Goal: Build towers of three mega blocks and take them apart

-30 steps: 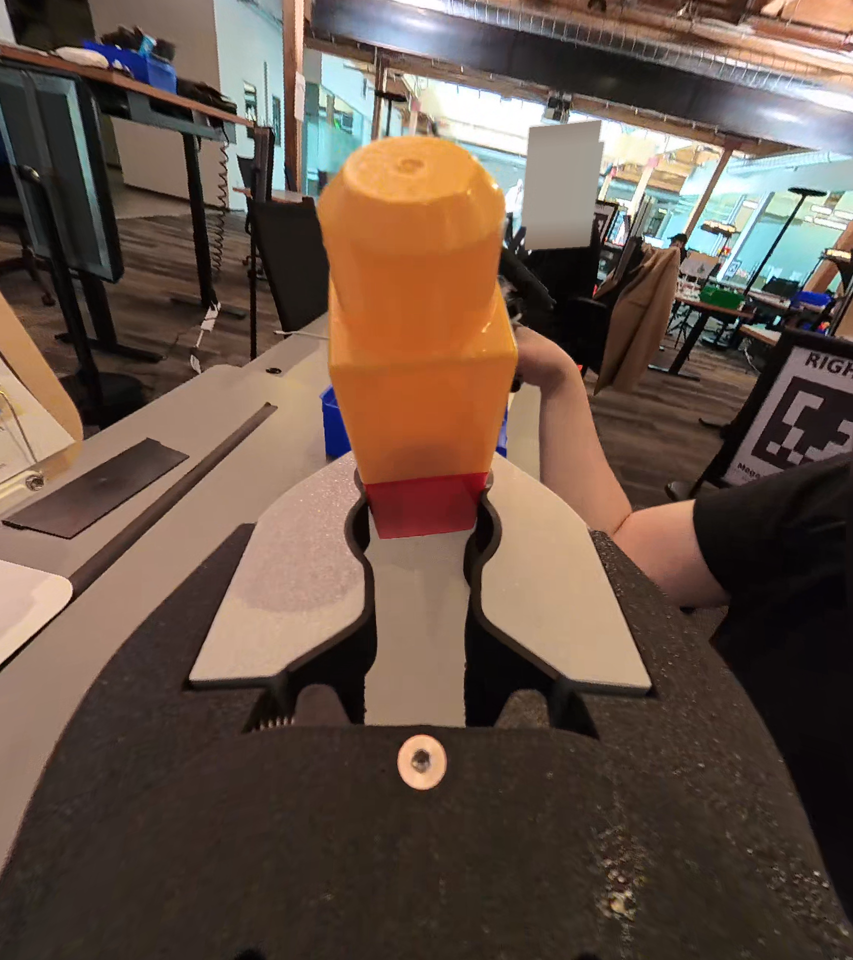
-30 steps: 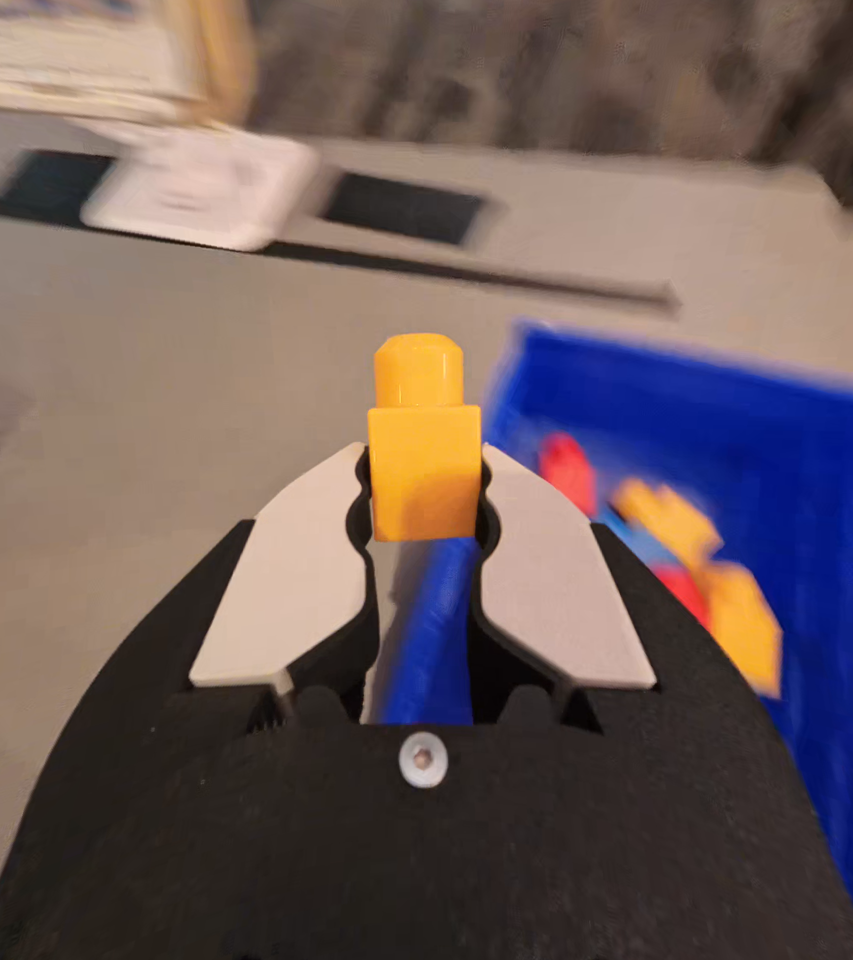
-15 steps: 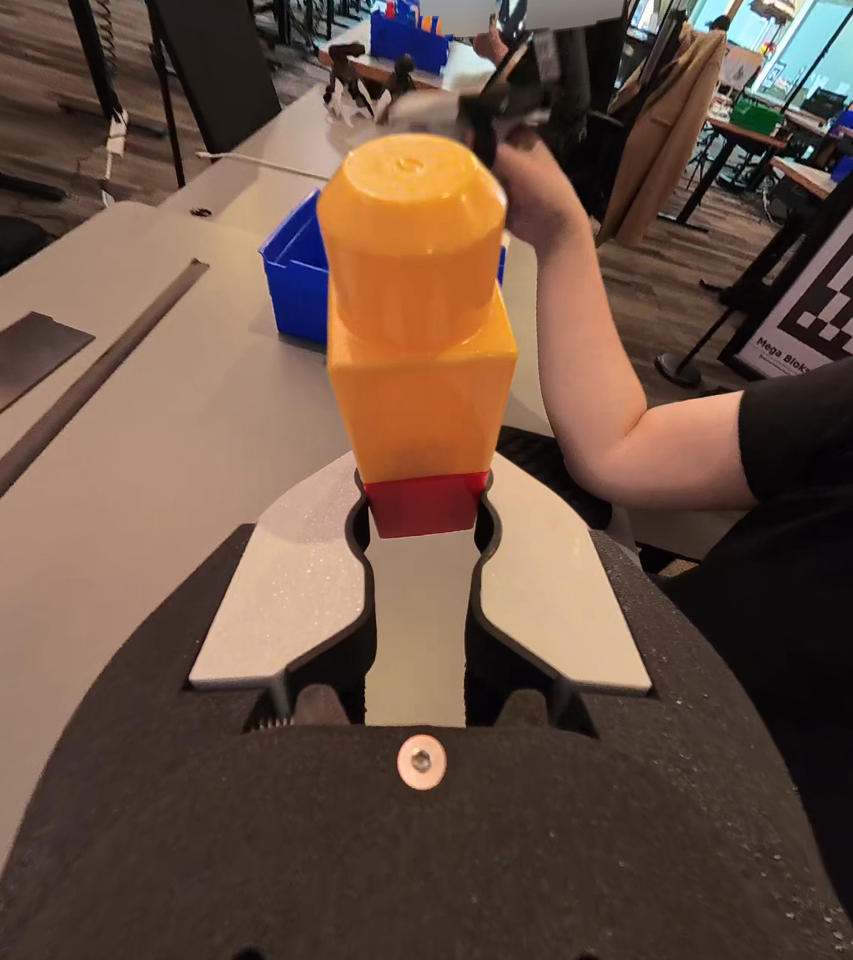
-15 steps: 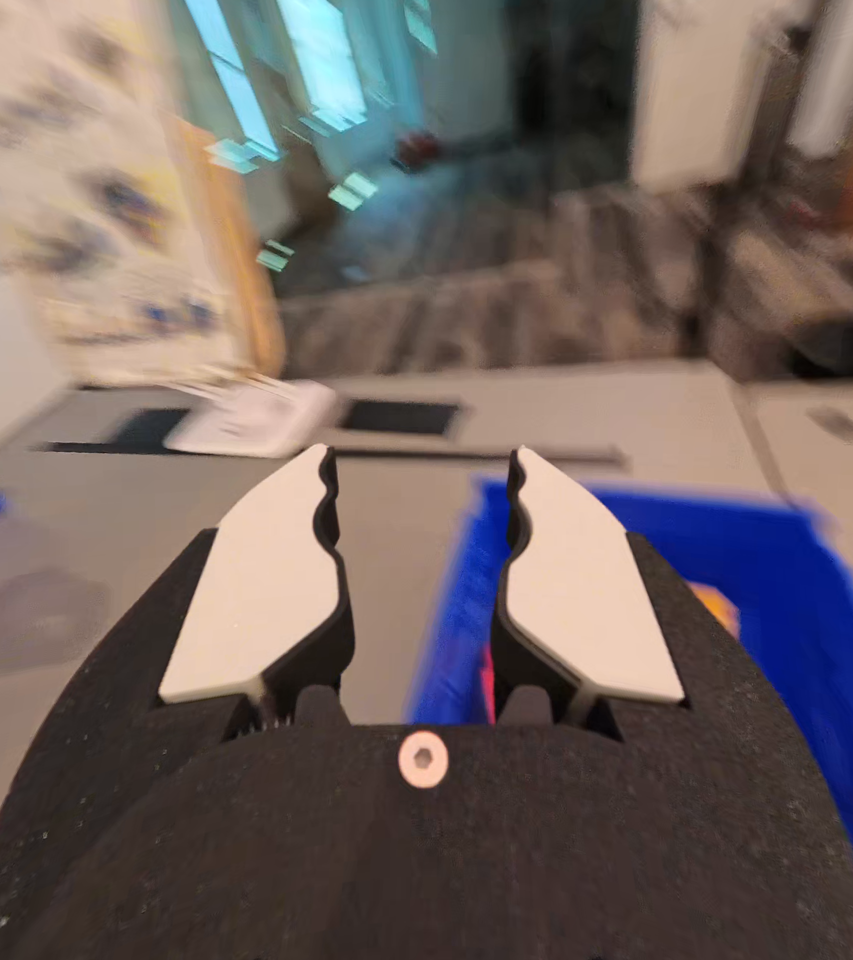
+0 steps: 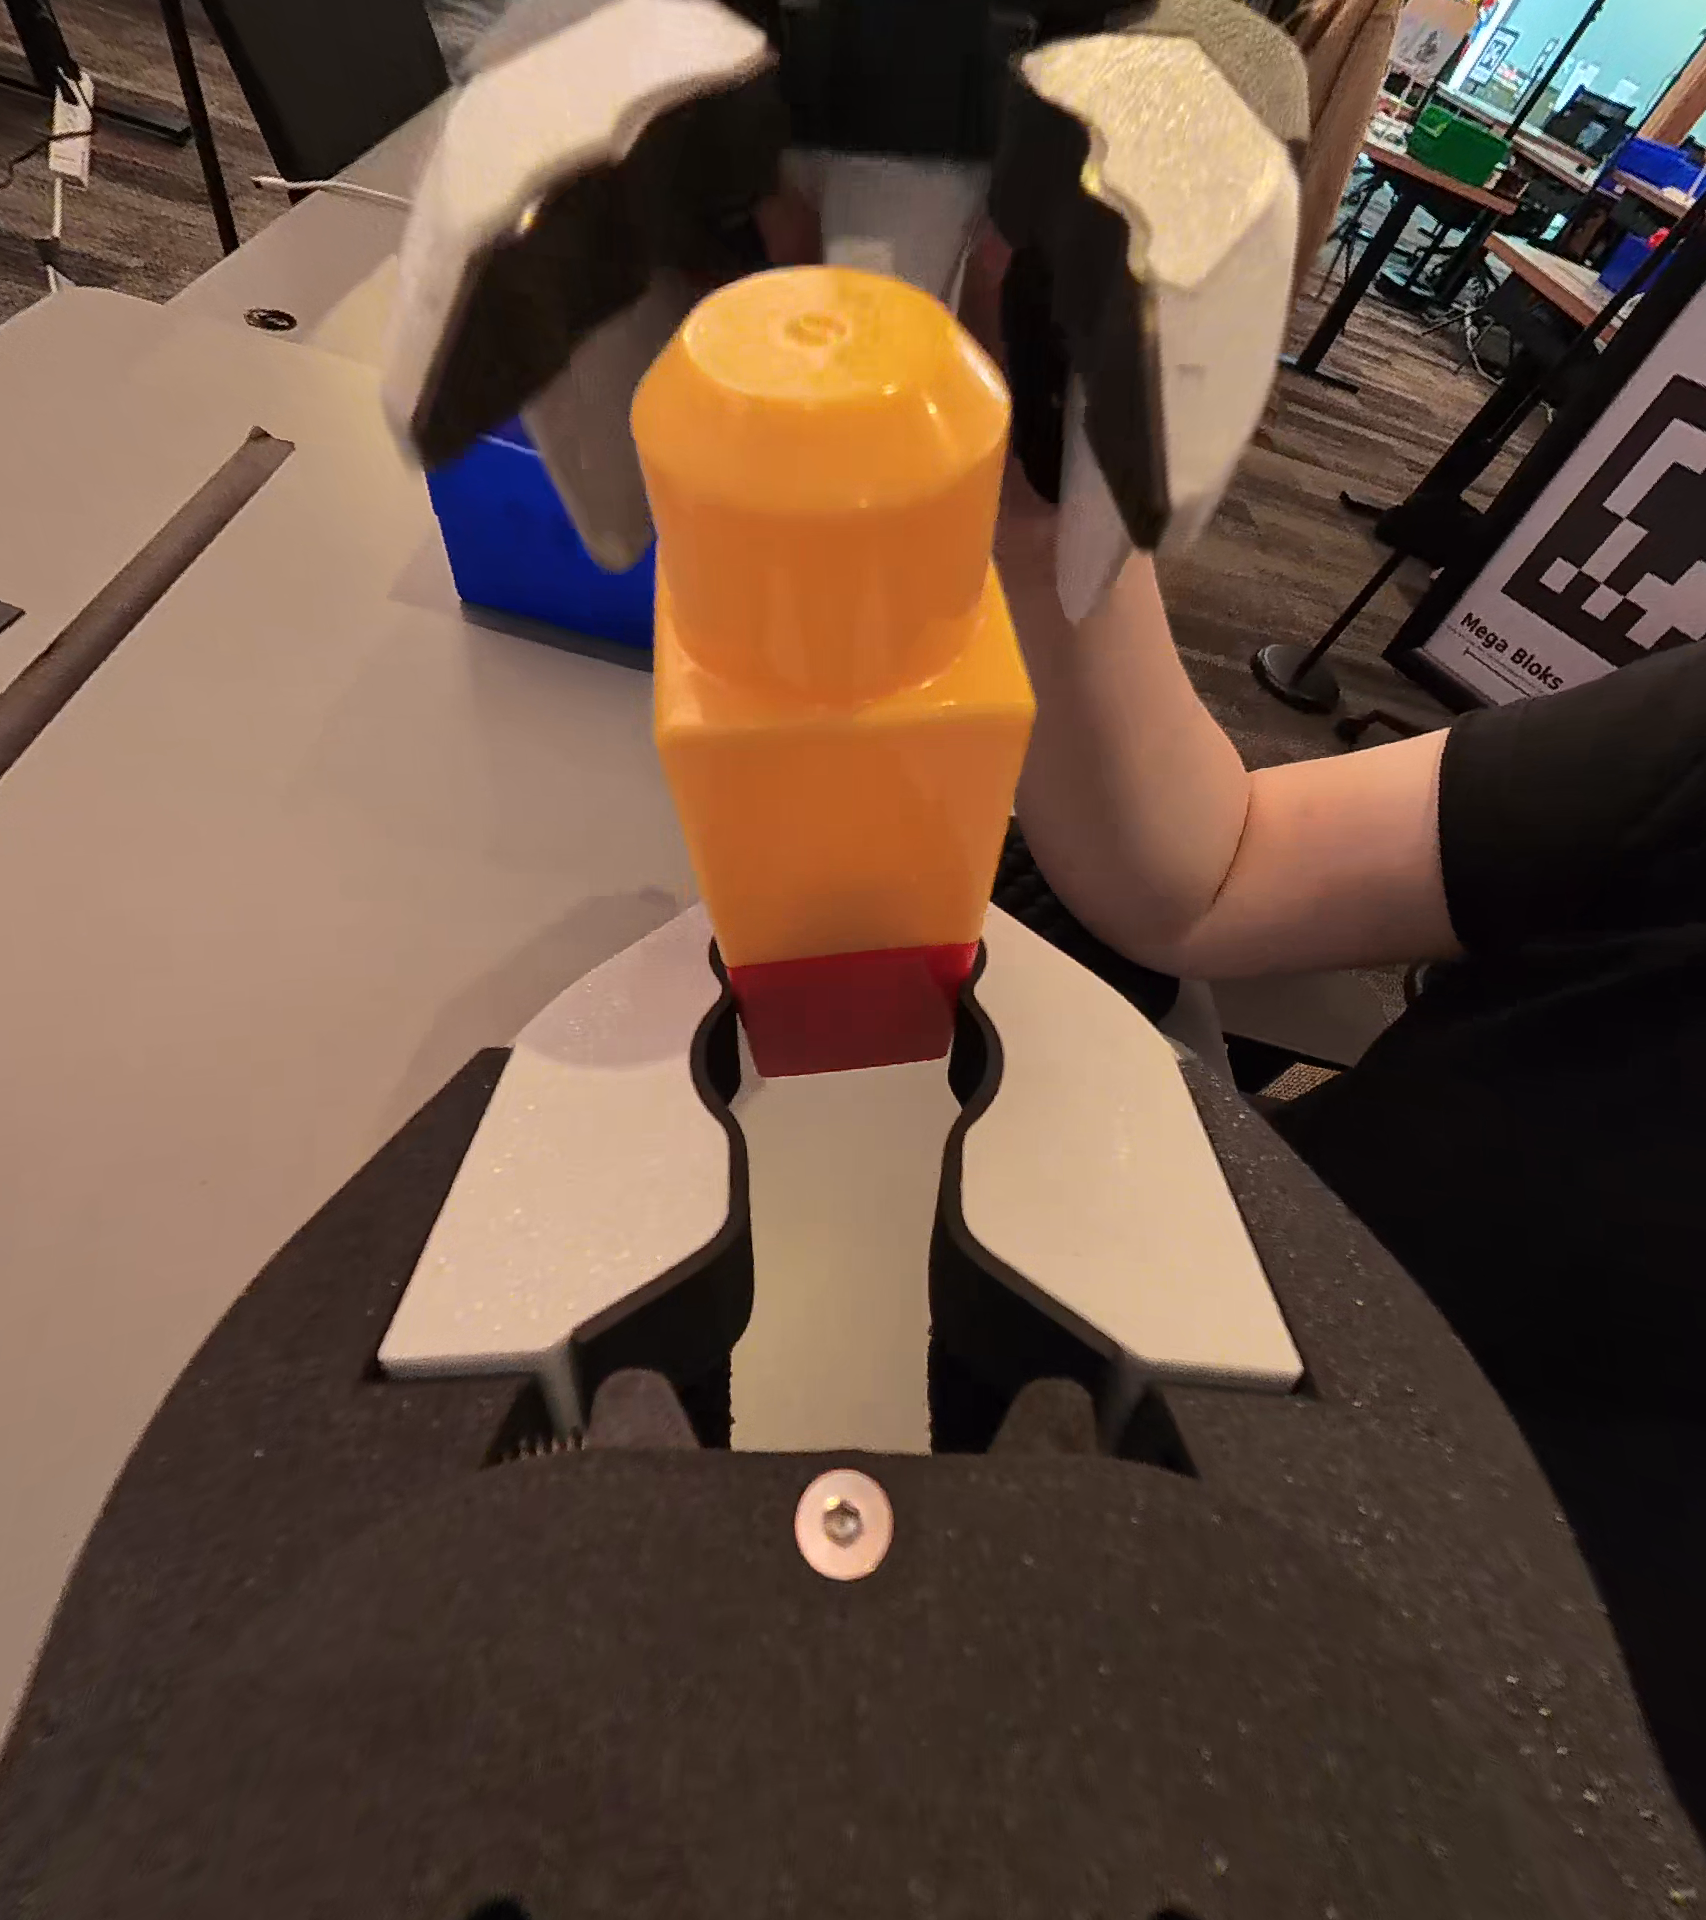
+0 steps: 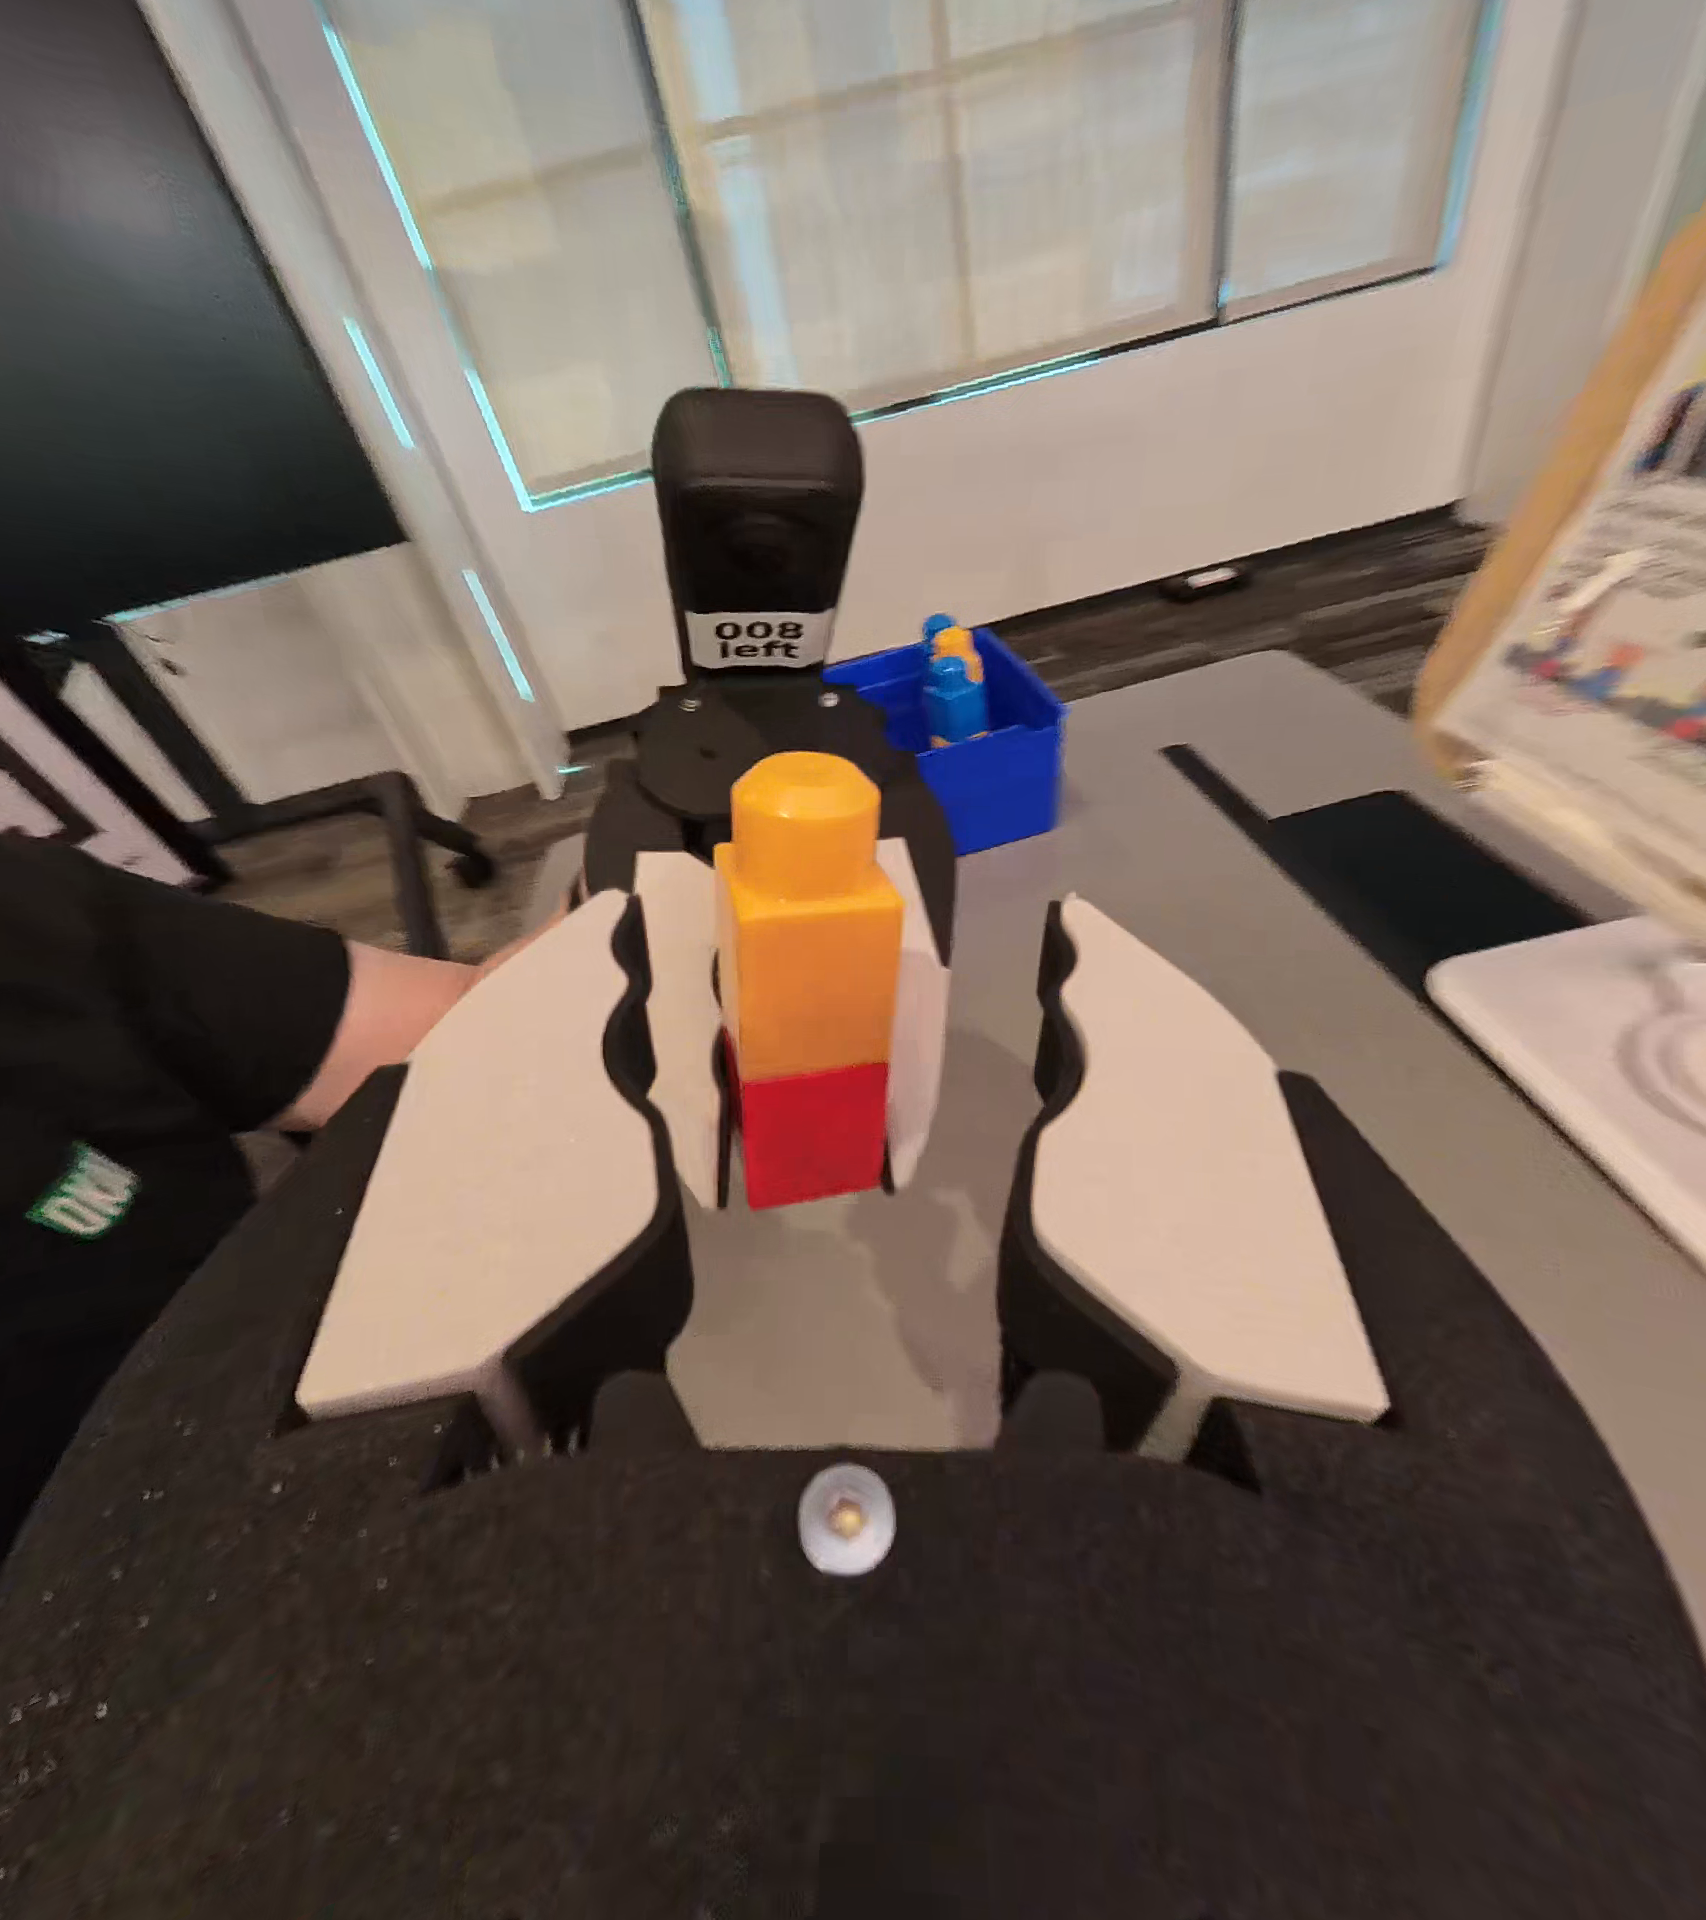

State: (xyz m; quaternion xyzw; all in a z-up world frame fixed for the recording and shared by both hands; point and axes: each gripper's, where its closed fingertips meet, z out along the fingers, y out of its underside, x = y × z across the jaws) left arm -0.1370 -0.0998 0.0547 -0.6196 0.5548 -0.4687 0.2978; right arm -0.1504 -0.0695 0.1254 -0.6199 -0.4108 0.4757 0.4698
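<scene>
My left gripper (image 5: 844, 997) is shut on a red block (image 5: 844, 1013) with an orange block (image 5: 838, 644) stacked on top of it. It holds this two-block tower upright above the grey table (image 5: 205, 831). My right gripper (image 6: 844, 925) is open and empty, facing the left gripper (image 6: 807, 1174). Its fingers (image 5: 516, 260) stand on either side of the orange block's stud without touching it. In the right wrist view the orange block (image 6: 807, 935) and the red block (image 6: 813, 1138) sit between my open fingers (image 6: 516, 1143).
A blue bin (image 6: 974, 748) with several blocks stands behind the left gripper. Another blue bin (image 5: 537, 540) stands on the table behind the right gripper. A white tray (image 6: 1607, 1091) and a picture board (image 6: 1659, 623) are at the right. The person's arm (image 5: 1119, 779) is beside the tower.
My right gripper let go of an orange block over the blue bin, opened, and swung round to face the tower. The left gripper kept its hold and tilted down toward the table.
</scene>
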